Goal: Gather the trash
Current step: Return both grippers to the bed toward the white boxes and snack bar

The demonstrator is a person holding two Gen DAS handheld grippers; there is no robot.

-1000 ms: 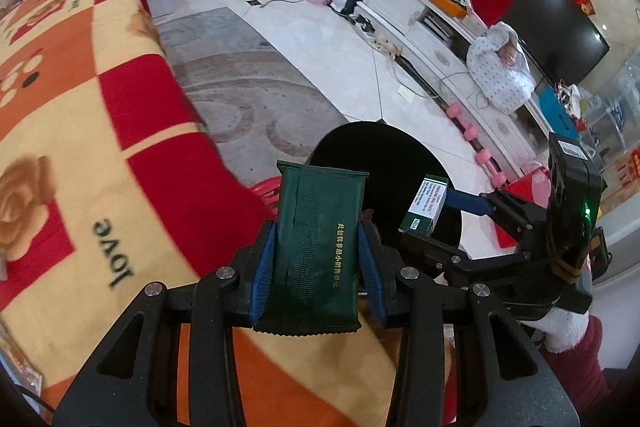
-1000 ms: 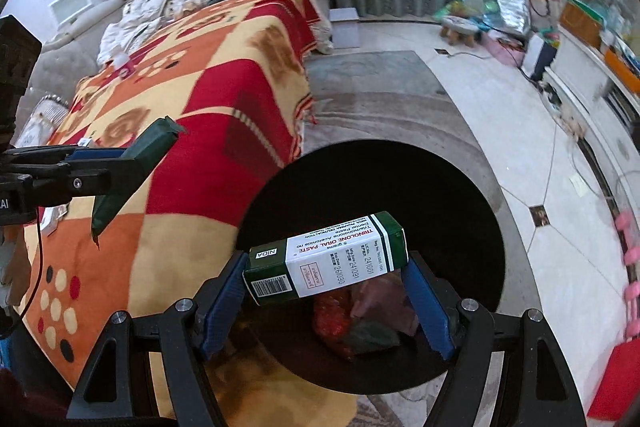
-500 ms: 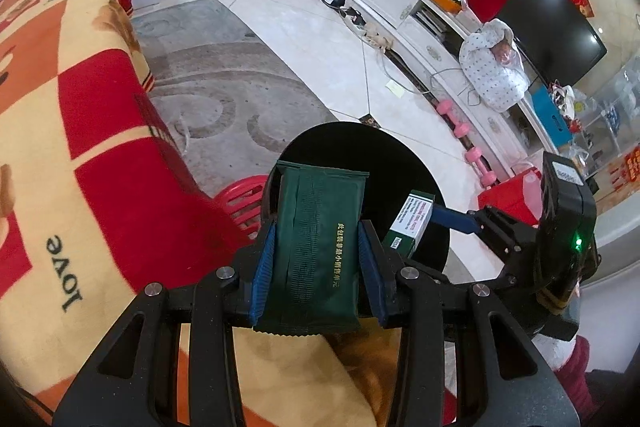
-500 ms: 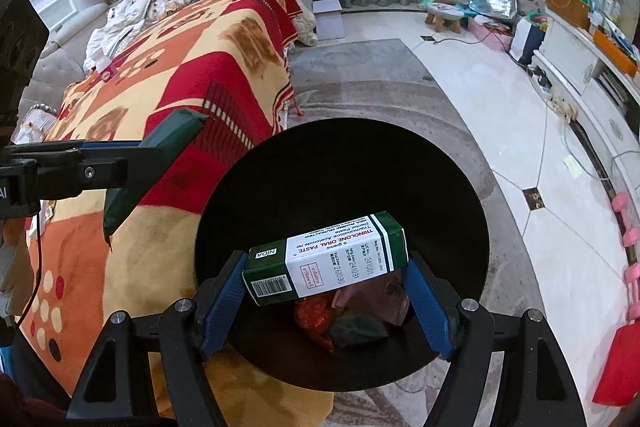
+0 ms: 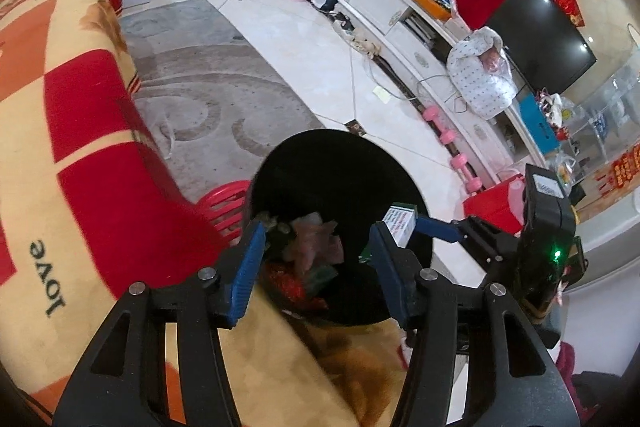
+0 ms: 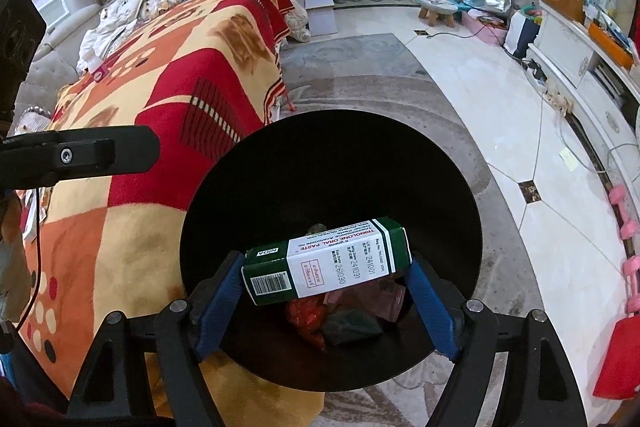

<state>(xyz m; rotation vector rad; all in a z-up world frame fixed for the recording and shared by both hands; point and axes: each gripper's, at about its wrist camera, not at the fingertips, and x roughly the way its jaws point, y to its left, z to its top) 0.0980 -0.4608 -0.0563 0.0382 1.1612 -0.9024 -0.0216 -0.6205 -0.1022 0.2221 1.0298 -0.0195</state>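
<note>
Your way down into the black bin is open; the blanket-covered sofa crowds its left rim, the rug beyond lies bare.

My left wrist camera looked down from close above the black bin, facing the TV wall. My right camera shared this bin, facing the curtains.
</note>
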